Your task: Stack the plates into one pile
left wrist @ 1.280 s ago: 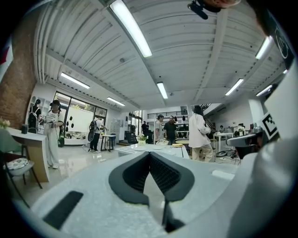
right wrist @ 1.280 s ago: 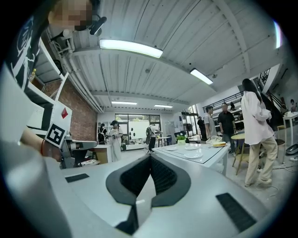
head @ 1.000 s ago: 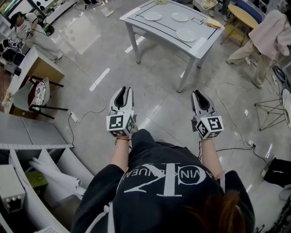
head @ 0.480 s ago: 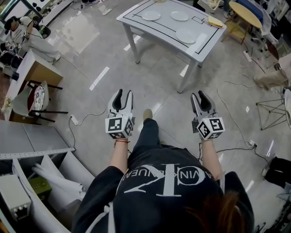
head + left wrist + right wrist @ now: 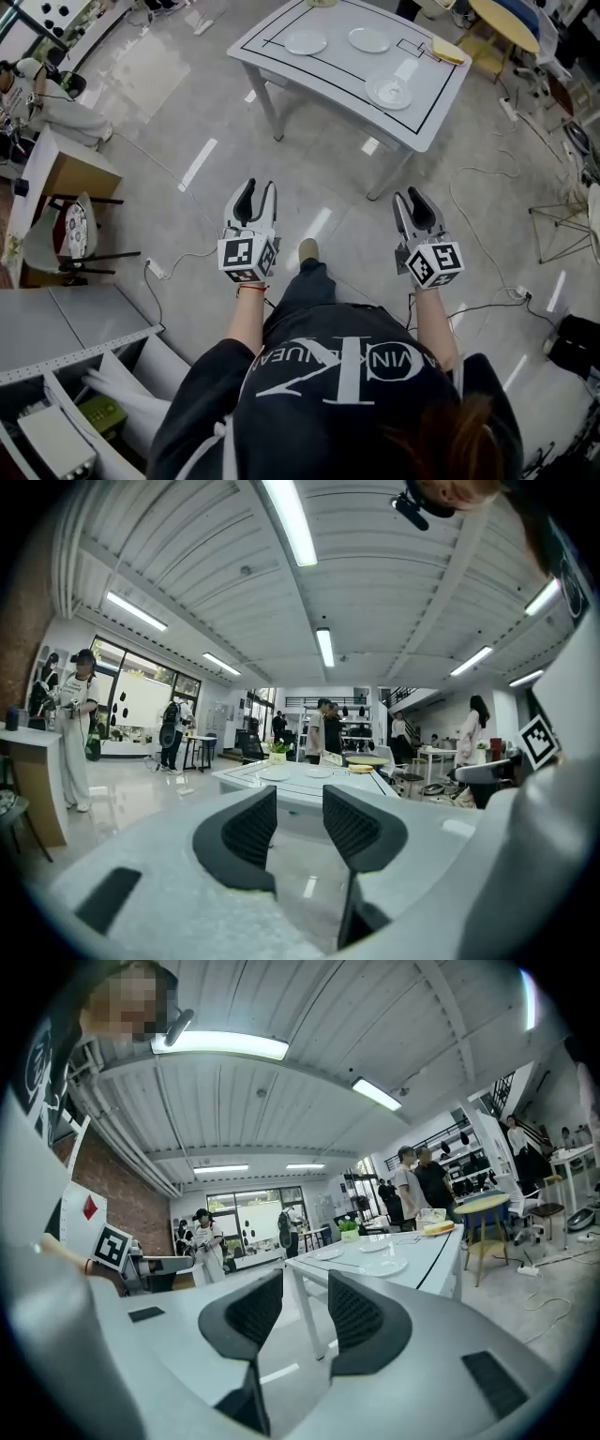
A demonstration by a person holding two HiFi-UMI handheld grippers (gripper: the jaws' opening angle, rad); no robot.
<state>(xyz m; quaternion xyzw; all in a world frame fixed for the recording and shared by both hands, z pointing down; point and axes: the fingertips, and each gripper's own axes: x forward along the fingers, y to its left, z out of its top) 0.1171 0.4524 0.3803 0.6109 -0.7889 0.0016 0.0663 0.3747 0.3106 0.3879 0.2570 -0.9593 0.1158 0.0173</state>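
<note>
Ahead on the floor (image 5: pixel 187 112): surface (image 5: pixel 333 73). Carries three plates, all apart: left plate (image 5: pixel 306 41) and middle plate (image 5: pixel 369 39) side by side farther back, right plate (image 5: pixel 388 92) nearer. Beyond, rightward: round table (image 5: pixel 506 17).

Bright, even ceiling strip lights (image 5: pixel 292 522); floor glare; fisheye-warped, vignetted edges.

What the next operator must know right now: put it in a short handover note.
Left gripper: open, nothing between the jaws, which have just been opening.
Right gripper: open, nothing between the jaws, which have just been opening.
Plates: three, all lying apart on the white table ahead: far-left plate, far-middle plate, near-right plate.
Done: nothing stacked yet.
Left: get to the table, then set two plates onto the third to make one pile.
</note>
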